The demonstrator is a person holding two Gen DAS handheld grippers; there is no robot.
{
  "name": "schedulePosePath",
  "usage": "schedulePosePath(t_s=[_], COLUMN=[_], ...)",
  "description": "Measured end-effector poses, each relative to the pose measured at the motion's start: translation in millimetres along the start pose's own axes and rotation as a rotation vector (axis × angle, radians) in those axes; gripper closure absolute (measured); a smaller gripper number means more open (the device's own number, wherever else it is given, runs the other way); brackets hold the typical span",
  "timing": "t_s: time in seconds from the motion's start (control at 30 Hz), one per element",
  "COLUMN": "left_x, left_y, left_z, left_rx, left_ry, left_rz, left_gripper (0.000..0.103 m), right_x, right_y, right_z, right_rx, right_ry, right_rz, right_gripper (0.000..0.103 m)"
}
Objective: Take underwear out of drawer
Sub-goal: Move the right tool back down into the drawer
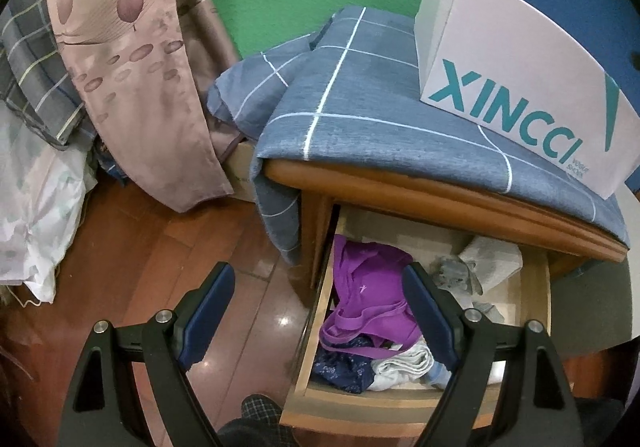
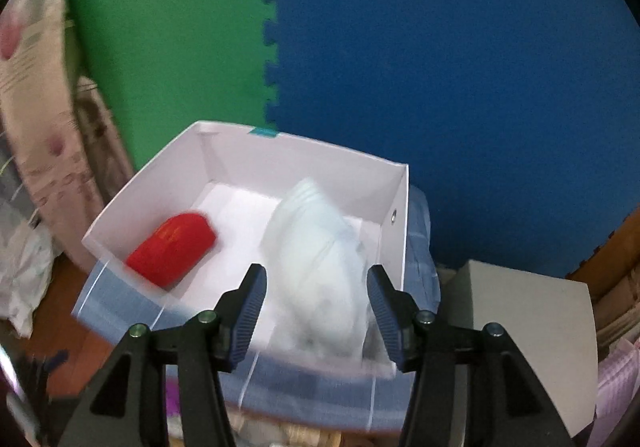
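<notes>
The wooden drawer (image 1: 320, 399) stands pulled out under the nightstand. In it lie a purple garment (image 1: 368, 287), navy floral underwear (image 1: 344, 367), a white folded piece (image 1: 404, 363) and grey cloths (image 1: 456, 275). My left gripper (image 1: 318, 271) hangs open above the drawer's left edge, one finger over the floor, one over the clothes, holding nothing. My right gripper (image 2: 316, 271) is open over the white shoebox (image 2: 248, 163). A blurred pale blue-white garment (image 2: 320, 247) sits between its fingers inside the box, apart from the pads. A red item (image 2: 172, 247) lies at the box's left.
The shoebox (image 1: 520, 87) rests on a blue checked cloth (image 1: 380, 95) covering the nightstand. A pink curtain (image 1: 132, 67) and a plastic bag (image 1: 36, 207) stand left over the wood floor (image 1: 160, 247). A person's slipper (image 1: 260, 411) is by the drawer. A grey box (image 2: 520, 319) sits right.
</notes>
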State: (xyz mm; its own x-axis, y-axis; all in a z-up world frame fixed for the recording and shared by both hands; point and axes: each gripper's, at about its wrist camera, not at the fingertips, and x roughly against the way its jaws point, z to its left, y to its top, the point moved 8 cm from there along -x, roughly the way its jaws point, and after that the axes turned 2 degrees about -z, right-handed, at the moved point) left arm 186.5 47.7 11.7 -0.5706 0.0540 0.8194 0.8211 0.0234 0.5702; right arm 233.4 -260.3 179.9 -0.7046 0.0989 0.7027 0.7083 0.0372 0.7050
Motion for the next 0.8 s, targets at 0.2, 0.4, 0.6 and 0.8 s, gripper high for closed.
schedulePosePath(t_s=[0.2,0.4,0.6,0.8], left_x=[4.7,3.4,-0.7,-4.1], left_y=[-1.2,-4.6,-7.2,-8.2], left_z=[-0.3,-9.1,-9.9,-8.7], left_rx=[-0.017,-0.051,-0.050,-0.053], left_ry=[-0.006,-0.010,-0.014,-0.006], left_rz=[-0.005,0.007,0.023,0.033], left_gripper=[0.020,0.020,0.020,0.020], right_x=[41.6,23.9,-37.0,-98.3], right_y=[-72.7,-175.5,-243.9,-270.5], right_z=[23.6,49.1,67.4,78.2], right_rx=[0.108,0.191,0.224,0.252], right_ry=[0.089,0.138,0.168,0.194], right_rz=[0.062,0.239,0.389,0.470], right_gripper=[0.047,0.047,0.047,0.047])
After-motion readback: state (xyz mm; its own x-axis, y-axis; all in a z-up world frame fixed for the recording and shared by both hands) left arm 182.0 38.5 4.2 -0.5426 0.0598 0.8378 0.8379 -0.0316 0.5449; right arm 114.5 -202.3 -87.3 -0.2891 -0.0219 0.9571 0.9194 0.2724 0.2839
